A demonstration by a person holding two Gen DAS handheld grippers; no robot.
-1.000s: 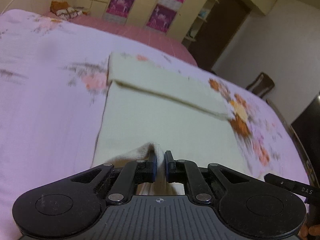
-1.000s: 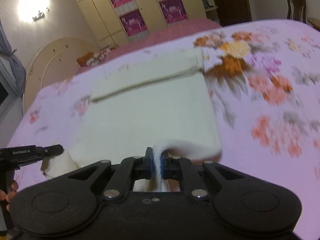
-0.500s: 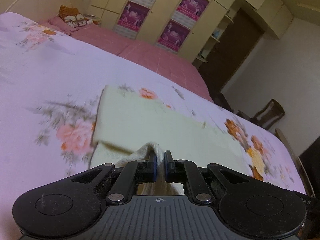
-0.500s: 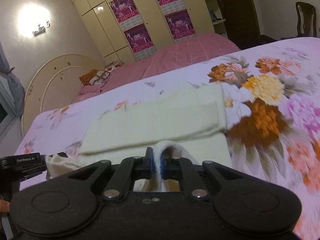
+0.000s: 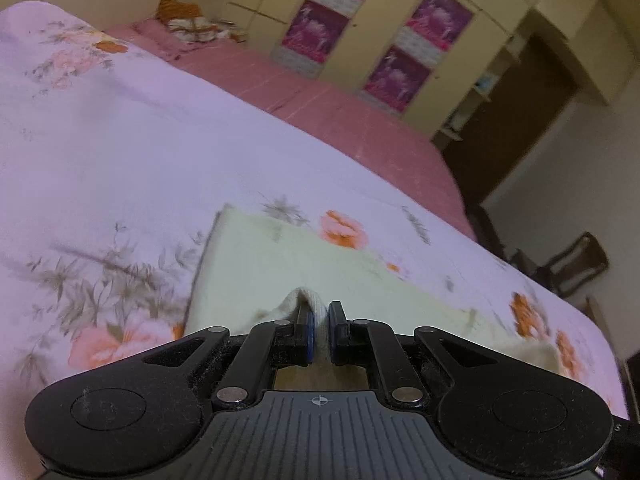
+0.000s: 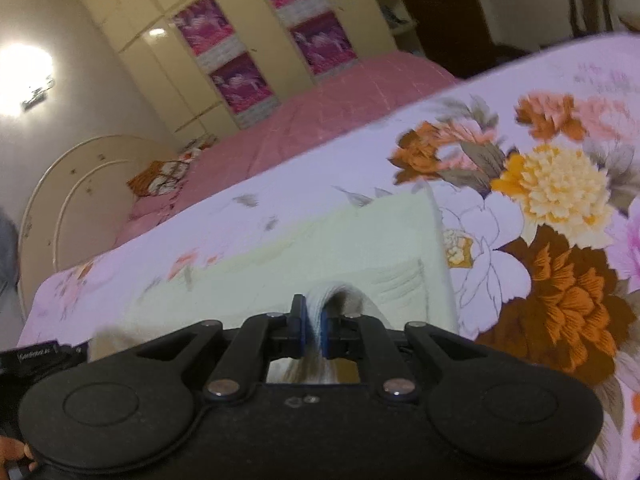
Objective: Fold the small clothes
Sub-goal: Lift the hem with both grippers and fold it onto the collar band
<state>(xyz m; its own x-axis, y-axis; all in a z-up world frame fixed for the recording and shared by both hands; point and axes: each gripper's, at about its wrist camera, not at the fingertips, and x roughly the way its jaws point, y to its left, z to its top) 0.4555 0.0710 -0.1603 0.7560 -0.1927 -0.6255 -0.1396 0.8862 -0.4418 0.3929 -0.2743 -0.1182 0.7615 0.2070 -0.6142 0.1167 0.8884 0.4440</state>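
Note:
A pale cream cloth [image 5: 256, 264] lies folded on the lilac flowered bedspread [image 5: 120, 152]. My left gripper [image 5: 319, 320] is shut on a bunched near corner of the cloth, which pokes up between the blue pads. In the right wrist view the same cream cloth [image 6: 360, 248] stretches ahead, and my right gripper [image 6: 314, 322] is shut on its other near corner, a white fold arching between the pads. The lifted near edge now lies over the far part of the cloth. The tip of the left gripper [image 6: 44, 356] shows at the left edge of the right wrist view.
A pink bedcover [image 5: 320, 100] lies beyond the flowered spread, with a patterned pillow [image 5: 184, 20] by the headboard [image 6: 80, 176]. Cream wardrobes with purple posters [image 6: 240, 80] line the far wall. A dark doorway [image 5: 520, 120] and wooden chair [image 5: 576, 268] stand at the right.
Both grippers have carried the near edge of the cloth forward over the rest of it. Much less cloth shows ahead than a second ago. Both grips have held.

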